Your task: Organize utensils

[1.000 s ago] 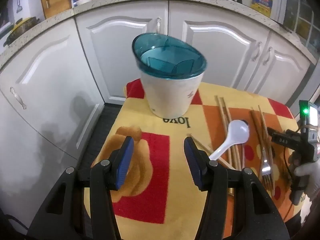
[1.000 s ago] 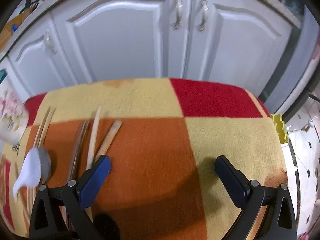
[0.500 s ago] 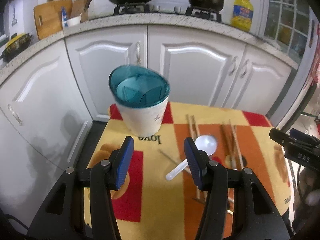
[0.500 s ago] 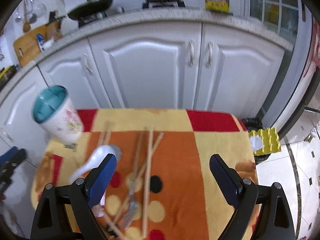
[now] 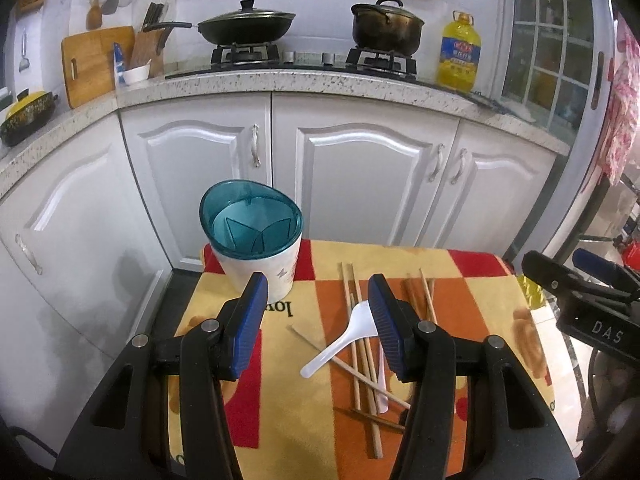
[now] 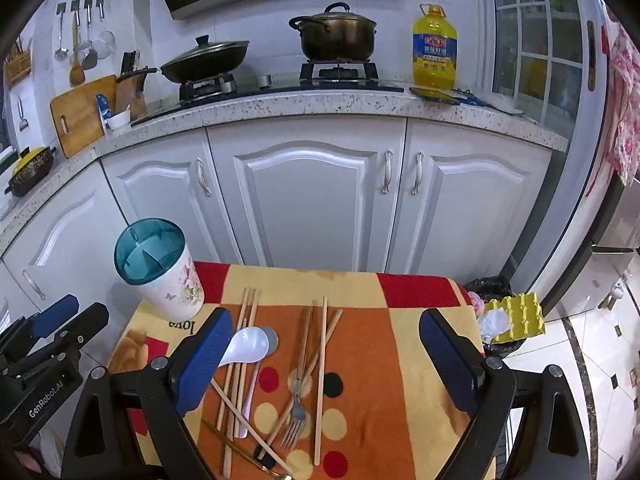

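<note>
Since both cameras have pulled up and back over the last second, the whole table now sits in view where a second ago only part of it showed; the change is one of viewpoint, not of contents.

At far left stands the utensil holder (image 6: 158,270), white-walled with a teal divided insert, upright on the patterned cloth (image 6: 420,360) at its far-left corner; no utensil shows inside it. The left gripper (image 5: 316,322) hangs above the near-left part of the cloth, jaws parted and nothing between them.

Right of the holder lies a pair of chopsticks (image 6: 249,308), and the white spoon (image 6: 246,346) rests across the sticks with a second, metal spoon bowl just behind it. More chopsticks (image 6: 321,380) lie further right, loosely crossed, with a fork (image 6: 295,416) among them near the front edge. A dark-handled item at the near edge is too cut off to identify.

The right gripper (image 6: 326,360) hovers above the middle of the cloth, jaws spread wide and empty. An egg carton (image 6: 516,316) sits off the table at right, on a bin.

Judgement: sorting has not started. Both tools have withdrawn to a survey height, which suggests a first pick is being chosen. The spoon is the most exposed item, lying on top of the sticks; the crossed chopsticks risk shifting together if one is lifted.
</note>
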`<state>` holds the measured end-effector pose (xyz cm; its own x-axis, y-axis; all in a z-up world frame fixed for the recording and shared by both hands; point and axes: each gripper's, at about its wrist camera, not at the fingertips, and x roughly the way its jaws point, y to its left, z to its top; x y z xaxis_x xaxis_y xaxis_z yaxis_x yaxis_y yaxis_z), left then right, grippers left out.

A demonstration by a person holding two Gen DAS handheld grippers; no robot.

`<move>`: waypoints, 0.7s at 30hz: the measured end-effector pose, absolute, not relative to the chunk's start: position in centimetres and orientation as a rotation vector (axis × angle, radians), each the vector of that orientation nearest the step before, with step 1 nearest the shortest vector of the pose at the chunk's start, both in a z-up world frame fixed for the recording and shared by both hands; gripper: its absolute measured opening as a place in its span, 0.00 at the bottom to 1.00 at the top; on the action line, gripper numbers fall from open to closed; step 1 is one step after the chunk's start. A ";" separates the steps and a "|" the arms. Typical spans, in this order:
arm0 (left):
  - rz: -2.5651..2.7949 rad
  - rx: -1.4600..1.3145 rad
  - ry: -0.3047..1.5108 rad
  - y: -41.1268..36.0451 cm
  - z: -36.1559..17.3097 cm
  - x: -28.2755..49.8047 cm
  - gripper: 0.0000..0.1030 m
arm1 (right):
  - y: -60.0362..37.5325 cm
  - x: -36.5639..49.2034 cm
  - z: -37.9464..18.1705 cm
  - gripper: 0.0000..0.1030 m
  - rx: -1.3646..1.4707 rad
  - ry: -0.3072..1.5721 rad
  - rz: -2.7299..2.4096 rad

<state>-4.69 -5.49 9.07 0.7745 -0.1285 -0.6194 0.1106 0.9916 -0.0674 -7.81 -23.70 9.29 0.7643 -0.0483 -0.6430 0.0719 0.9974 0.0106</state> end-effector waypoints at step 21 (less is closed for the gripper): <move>-0.119 -0.039 0.679 -5.4 9.1 -4.7 0.50 | -23.6 -7.1 8.8 0.90 0.050 0.734 -0.057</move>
<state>-4.65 -5.38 9.13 0.7718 -0.1224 -0.6240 0.0967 0.9925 -0.0751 -7.12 -23.59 8.78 0.7413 -0.0346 -0.6702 0.0693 0.9973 0.0252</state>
